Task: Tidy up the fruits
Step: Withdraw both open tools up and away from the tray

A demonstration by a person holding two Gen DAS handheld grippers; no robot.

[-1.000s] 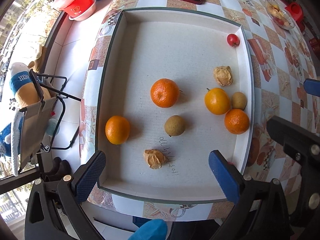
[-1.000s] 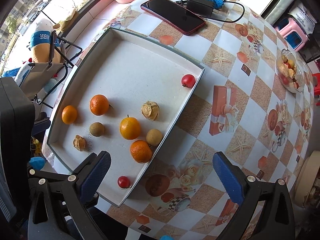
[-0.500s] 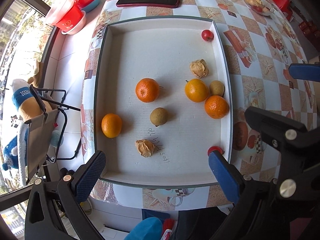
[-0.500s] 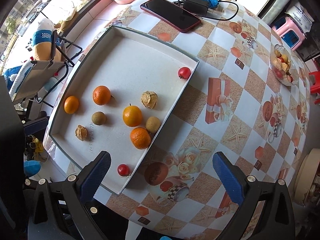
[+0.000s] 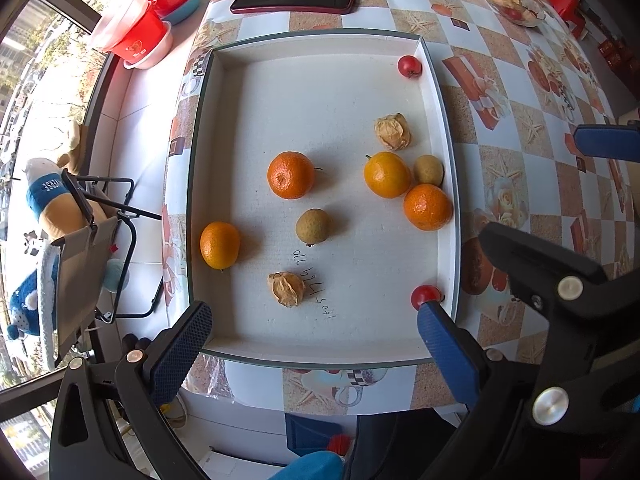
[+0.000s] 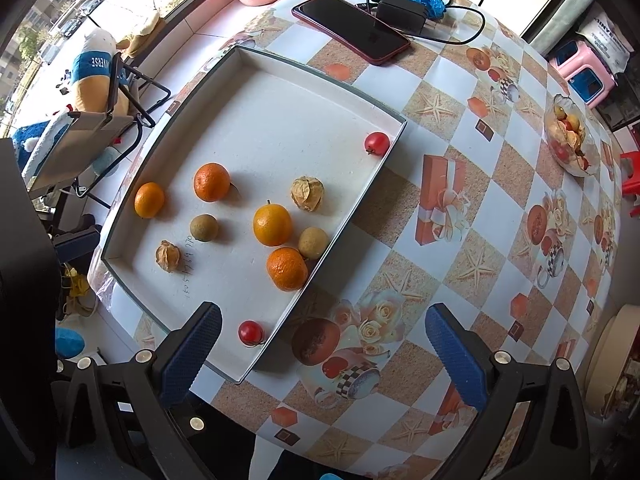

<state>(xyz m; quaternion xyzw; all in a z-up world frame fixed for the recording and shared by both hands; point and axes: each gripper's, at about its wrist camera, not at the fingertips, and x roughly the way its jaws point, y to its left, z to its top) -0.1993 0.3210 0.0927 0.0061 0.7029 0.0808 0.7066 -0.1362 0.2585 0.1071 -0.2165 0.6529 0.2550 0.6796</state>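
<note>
Fruit all sits in the white tray (image 5: pixel 448 152), centre of my left view. Since a second ago I've pulled both cameras back — the whole tray now shows, near-corner red fruit (image 5: pixel 425 295) included, so nothing's picked yet. Count: four oranges, two brown round fruits, two husked ones, two red. My left gripper (image 5: pixel 312 344) and right gripper (image 6: pixel 320 344) gape wide — both hold nothing.
</note>
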